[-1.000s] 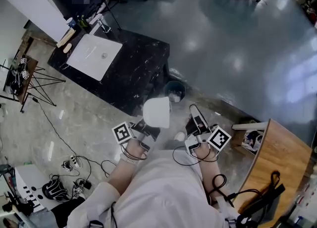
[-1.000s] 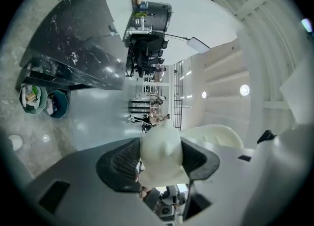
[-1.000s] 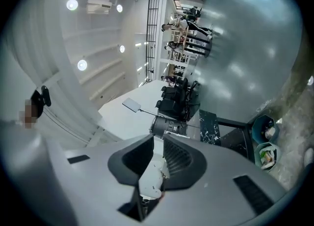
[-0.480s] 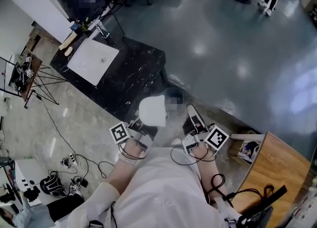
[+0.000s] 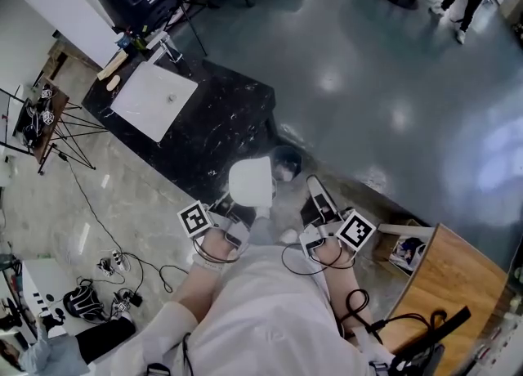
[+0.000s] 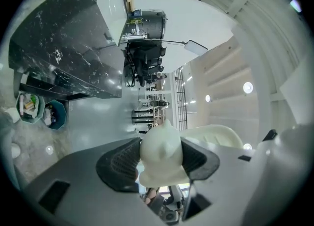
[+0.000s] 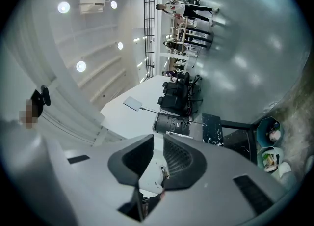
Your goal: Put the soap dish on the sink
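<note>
The left claw (image 6: 159,161) is clamped on the soap dish (image 6: 162,152): in the left gripper view both ribbed pads (image 6: 120,163) press against the sides of the pale white piece, which fills the gap between them. From the head view the left claw (image 5: 243,212) sits low and centre in front of the person's body, and the soap dish (image 5: 251,181) stands out from it toward twelve o'clock, held in the air above the tiled floor (image 5: 122,194). The sink (image 5: 155,98), a white rectangular basin, lies at about ten o'clock from the dish and well apart from it, set into a black marble counter (image 5: 225,121). A round bin (image 5: 286,162) stands on the floor just beside the counter's near corner, at about one o'clock from the dish. The right claw (image 5: 317,193) is at three o'clock from the dish, near it but not touching. In the right gripper view the right claw (image 7: 156,154) has its jaws only a narrow slit apart, with nothing between them.
</note>
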`<action>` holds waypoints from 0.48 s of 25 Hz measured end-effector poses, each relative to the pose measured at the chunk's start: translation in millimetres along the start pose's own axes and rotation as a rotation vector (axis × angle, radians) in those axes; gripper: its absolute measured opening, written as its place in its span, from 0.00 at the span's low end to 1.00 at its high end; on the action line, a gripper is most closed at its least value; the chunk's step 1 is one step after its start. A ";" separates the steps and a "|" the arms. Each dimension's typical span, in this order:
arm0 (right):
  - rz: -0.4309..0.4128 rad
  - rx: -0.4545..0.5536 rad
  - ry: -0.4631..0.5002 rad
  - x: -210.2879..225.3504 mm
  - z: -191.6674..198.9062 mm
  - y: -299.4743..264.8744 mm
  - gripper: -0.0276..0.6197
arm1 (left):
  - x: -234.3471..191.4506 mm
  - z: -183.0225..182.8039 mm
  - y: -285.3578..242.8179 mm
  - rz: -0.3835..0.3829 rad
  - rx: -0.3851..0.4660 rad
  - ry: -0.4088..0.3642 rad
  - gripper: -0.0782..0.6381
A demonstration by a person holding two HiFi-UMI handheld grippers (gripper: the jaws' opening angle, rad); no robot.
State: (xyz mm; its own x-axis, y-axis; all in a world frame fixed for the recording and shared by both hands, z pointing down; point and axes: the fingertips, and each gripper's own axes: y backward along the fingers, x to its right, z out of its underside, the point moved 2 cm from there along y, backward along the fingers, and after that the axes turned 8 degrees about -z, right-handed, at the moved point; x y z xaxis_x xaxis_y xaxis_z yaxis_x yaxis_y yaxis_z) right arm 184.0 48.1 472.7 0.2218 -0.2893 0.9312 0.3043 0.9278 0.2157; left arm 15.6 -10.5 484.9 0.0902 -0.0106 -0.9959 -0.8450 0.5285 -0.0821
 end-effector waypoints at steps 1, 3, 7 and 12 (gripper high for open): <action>0.002 -0.001 0.001 1.3 -0.3 -3.3 0.16 | -2.2 -6.4 -1.2 -0.011 0.007 -0.008 0.45; 0.012 -0.002 0.000 4.5 -1.2 -8.8 0.16 | -7.2 -19.7 -4.2 -0.033 0.021 -0.026 0.45; 0.025 -0.015 0.013 8.8 -3.6 -24.3 0.16 | -15.7 -50.8 -9.6 -0.070 0.052 -0.048 0.45; 0.036 -0.031 0.027 13.0 -3.6 -54.0 0.16 | -24.9 -97.0 -15.4 -0.121 0.105 -0.097 0.45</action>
State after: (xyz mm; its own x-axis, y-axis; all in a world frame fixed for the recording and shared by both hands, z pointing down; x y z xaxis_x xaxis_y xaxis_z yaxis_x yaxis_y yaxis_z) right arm 173.7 -6.6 472.1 0.2579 -0.2620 0.9300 0.3245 0.9301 0.1720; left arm -24.8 -100.7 507.2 0.2424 -0.0005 -0.9702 -0.7658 0.6138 -0.1917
